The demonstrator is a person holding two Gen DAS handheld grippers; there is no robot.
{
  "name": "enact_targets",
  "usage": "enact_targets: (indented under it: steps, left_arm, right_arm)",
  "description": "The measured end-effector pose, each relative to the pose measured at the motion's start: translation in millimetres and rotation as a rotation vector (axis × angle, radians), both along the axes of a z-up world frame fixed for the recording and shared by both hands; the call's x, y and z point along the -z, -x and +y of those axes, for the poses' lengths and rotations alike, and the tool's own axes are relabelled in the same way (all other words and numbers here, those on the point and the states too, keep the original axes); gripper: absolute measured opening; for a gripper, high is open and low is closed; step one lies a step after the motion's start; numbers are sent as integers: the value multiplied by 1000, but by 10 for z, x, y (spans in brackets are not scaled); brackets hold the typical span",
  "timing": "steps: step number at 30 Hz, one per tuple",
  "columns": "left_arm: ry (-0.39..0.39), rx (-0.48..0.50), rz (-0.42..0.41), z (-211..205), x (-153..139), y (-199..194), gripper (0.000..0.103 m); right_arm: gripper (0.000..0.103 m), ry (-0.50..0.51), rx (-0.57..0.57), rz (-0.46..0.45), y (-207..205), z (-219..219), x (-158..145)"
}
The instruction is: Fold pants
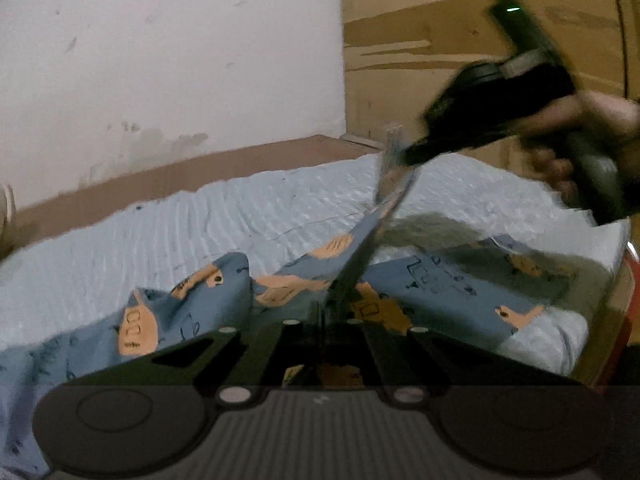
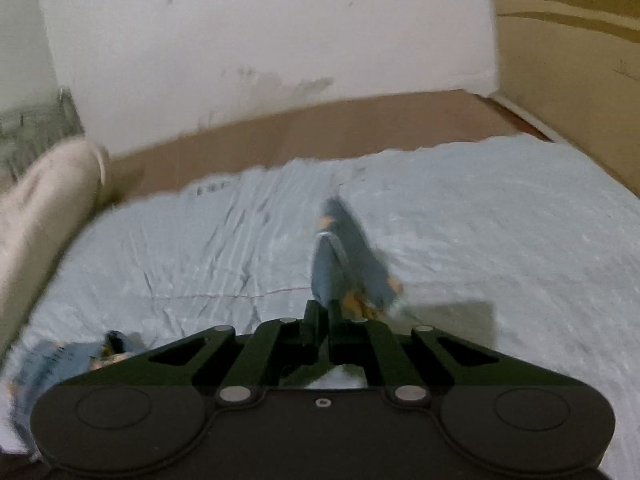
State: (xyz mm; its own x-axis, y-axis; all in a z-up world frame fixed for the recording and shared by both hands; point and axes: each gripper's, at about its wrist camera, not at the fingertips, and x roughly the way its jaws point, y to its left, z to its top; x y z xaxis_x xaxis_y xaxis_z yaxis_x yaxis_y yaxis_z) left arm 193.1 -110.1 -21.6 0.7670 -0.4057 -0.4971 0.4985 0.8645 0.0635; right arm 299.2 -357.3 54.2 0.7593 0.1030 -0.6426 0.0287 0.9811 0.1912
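Note:
Blue pants (image 1: pixel 192 304) with orange prints lie crumpled on a light blue bedsheet (image 1: pixel 200 232). In the left wrist view my left gripper (image 1: pixel 346 270) is shut on a fold of the pants, and a strip of cloth runs from it up to the right gripper (image 1: pixel 394 150). A hand (image 1: pixel 592 120) holds that gripper above the bed. In the right wrist view my right gripper (image 2: pixel 329 246) is shut on a pants edge (image 2: pixel 360 264), which hangs lifted off the sheet. More of the pants (image 2: pixel 60 360) shows at the lower left, blurred.
A white wall (image 2: pixel 260 32) and a brown bed frame (image 2: pixel 320 128) border the far side. A wood panel (image 1: pixel 440 40) closes the right. A pale bolster (image 2: pixel 48 208) lies at the bed's left edge. The bedsheet (image 2: pixel 500 220) stretches wide on the right.

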Motion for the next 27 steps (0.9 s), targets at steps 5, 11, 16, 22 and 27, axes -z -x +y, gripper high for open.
enact_targets:
  steps: [5, 11, 16, 22, 27]
  left_arm:
    - [-59, 47, 10, -61, 52, 119, 0]
    - [-133, 51, 40, -87, 181, 196, 0]
    - [-153, 34, 48, -72, 206, 209, 0]
    - [-167, 26, 51, -92, 198, 210, 0]
    - [-172, 20, 57, -102, 210, 208, 0]
  right_arm:
    - [3, -115, 83, -42, 887, -351, 100]
    - [3, -205, 147, -2, 1476, -390, 633]
    - [21, -313, 170, -5, 1613, -421, 901]
    - [49, -387, 207, -59, 1639, -612, 929]
    - [53, -472, 282, -86, 1537, -936, 980]
